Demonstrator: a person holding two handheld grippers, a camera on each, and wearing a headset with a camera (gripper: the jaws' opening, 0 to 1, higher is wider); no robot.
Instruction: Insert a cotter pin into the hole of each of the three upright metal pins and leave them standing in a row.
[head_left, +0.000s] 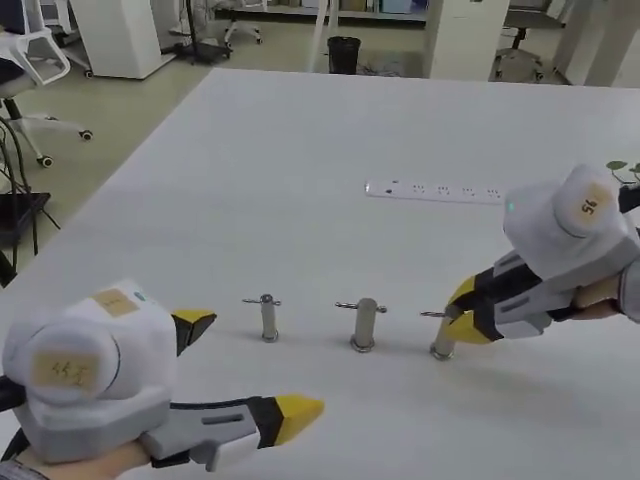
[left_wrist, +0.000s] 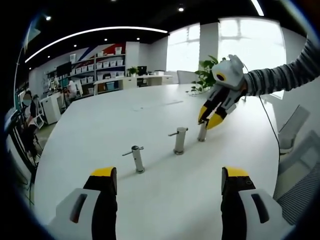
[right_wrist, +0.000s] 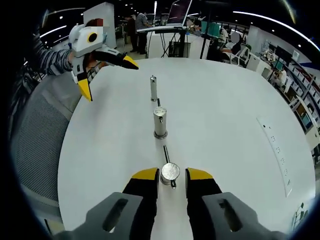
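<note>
Three upright metal pins stand in a row on the white table: the left pin (head_left: 268, 318), the middle pin (head_left: 364, 325) and the right pin (head_left: 443, 337). Each has a thin cotter pin across its top, such as the left cotter pin (head_left: 258, 300). My right gripper (head_left: 467, 312) reaches in from the right, its yellow jaws close on either side of the right pin's top (right_wrist: 170, 171), with small gaps showing. That pin's cotter pin (right_wrist: 166, 152) pokes out beyond the jaws. My left gripper (head_left: 248, 365) hangs open near the front left, short of the left pin (left_wrist: 136, 159), with nothing between its jaws.
A white power strip (head_left: 435, 189) lies farther back on the table (head_left: 280, 180), right of centre. Office chairs and a black bin (head_left: 343, 52) stand on the floor beyond the far edge. A plant (head_left: 625, 170) shows at the right edge.
</note>
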